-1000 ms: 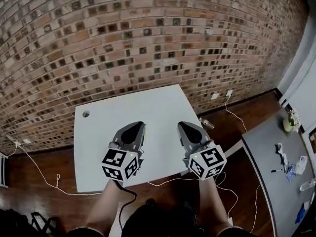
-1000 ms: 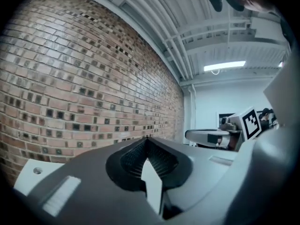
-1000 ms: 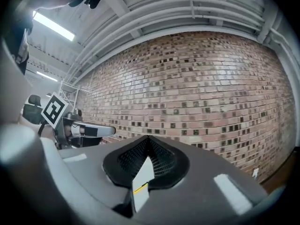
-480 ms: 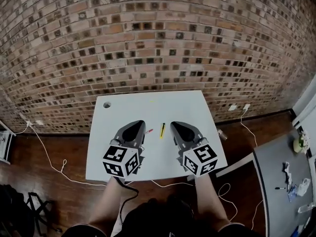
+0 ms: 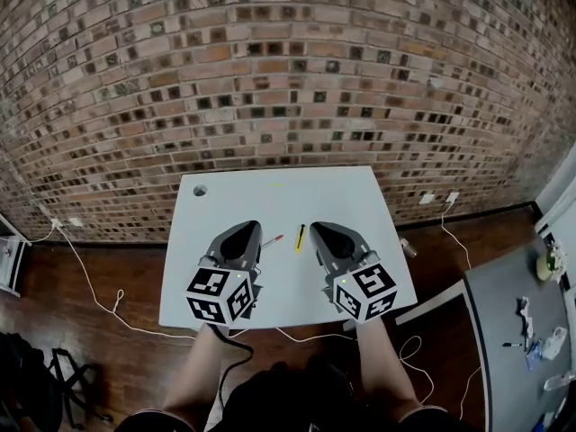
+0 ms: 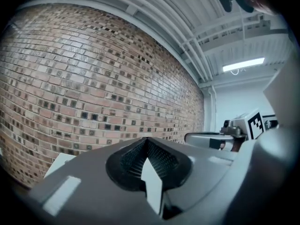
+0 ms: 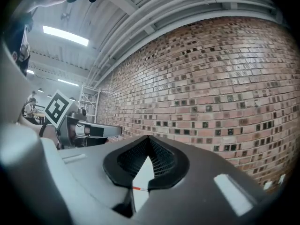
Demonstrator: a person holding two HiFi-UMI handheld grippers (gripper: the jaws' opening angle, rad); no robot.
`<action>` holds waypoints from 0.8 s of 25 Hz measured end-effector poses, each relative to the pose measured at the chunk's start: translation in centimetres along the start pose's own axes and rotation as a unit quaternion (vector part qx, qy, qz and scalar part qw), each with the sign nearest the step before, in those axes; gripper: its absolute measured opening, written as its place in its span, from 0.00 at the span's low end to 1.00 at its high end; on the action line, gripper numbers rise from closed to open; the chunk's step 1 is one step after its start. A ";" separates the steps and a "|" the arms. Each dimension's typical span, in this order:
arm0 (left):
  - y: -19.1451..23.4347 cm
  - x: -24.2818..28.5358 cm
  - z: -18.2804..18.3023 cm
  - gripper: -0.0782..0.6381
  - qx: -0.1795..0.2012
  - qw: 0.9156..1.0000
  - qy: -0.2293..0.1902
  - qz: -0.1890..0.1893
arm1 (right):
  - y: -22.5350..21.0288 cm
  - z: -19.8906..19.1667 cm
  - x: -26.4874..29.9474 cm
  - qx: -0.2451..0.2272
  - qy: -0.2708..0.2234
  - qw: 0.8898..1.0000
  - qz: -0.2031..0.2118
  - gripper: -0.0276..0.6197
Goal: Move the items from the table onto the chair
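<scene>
**Both grippers level over the desk, fingers closed and empty; items not yet picked up**

The desk stands against the brick wall. Two task items lie on it, side by side and apart: a red-tipped pen and a yellow pen. Both sit between the two tool tips. No chair shows in any view, so where the items must go cannot be confirmed.

The left gripper and right gripper are held level above the near half of the desk, pointing toward the wall, one on each side of the pens. Judged from this, the posture is a lining-up before a first grasp. Neither tool is angled down at an item.

Left gripper: its fingers meet at the tips, with nothing between them; only desk surface shows through the gap behind. Right gripper: its fingers likewise meet at the tips, holding nothing. The red-tipped pen is glimpsed on the desk below them, untouched.

Judgement: the fingers must be opened and the tool tipped downward before either pen can be taken.
</scene>
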State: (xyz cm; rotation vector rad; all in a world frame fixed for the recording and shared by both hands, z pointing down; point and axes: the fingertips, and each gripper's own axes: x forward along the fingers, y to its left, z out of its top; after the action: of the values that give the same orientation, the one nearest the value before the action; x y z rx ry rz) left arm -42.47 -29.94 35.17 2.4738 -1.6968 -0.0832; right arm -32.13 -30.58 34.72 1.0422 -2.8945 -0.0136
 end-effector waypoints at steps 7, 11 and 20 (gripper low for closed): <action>0.2 -0.4 -0.3 0.13 0.005 1.000 0.004 0.003 | 0.3 -0.1 0.0 0.002 0.000 1.000 -0.001 0.05; 0.7 -0.4 -0.8 0.13 0.006 1.000 0.009 0.007 | 0.5 -0.5 0.3 0.004 0.004 1.000 0.000 0.05; 2.8 2.1 -5.2 0.13 0.026 0.997 0.069 0.006 | 0.3 -1.8 0.9 0.014 0.019 1.000 -0.001 0.05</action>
State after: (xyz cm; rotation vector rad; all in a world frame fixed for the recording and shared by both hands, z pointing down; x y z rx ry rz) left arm -43.60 -32.48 40.80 2.4415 -1.6772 0.1317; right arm -32.87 -30.87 36.61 1.0382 -2.8676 0.0455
